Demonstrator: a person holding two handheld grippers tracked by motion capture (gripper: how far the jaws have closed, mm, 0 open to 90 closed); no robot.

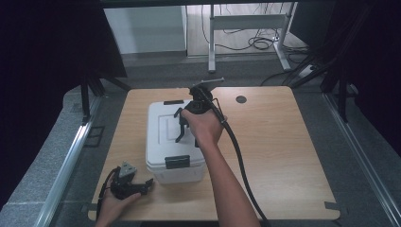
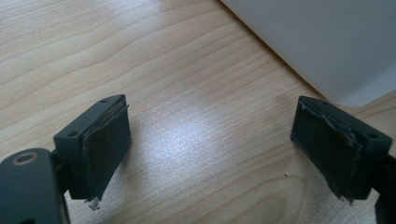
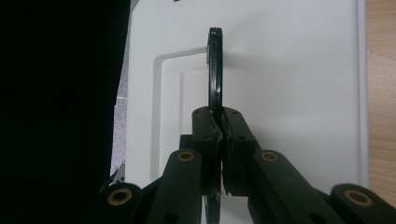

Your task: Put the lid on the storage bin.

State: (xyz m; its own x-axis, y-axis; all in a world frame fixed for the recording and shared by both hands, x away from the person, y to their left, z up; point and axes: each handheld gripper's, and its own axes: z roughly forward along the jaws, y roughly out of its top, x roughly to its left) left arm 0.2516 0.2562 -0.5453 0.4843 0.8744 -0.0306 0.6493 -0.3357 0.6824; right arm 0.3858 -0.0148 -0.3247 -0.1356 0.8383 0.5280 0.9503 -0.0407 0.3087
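Observation:
A white plastic box (image 1: pixel 163 144) with a flat lid stands left of centre on the wooden table (image 1: pixel 279 142). Its black carry handle (image 1: pixel 179 136) stands upright over the lid. My right gripper (image 1: pixel 185 124) is shut on that handle from above. In the right gripper view the thin handle (image 3: pixel 214 70) rises edge-on from between the closed jaws of my right gripper (image 3: pixel 219 126), above the lid (image 3: pixel 289 70). My left gripper (image 1: pixel 147 185) lies low on the table beside the box's near left corner, open. Between its spread jaws my left gripper (image 2: pixel 210 126) holds nothing, with the box wall (image 2: pixel 327 42) just beyond.
Black latches sit at the box's near edge (image 1: pixel 177 162) and far edge (image 1: pixel 173 102). A round cable hole (image 1: pixel 241 99) lies at the table's back. Bare wood spreads to the right of the box. Dark curtains flank the table, and a desk frame (image 1: pixel 246 28) stands behind.

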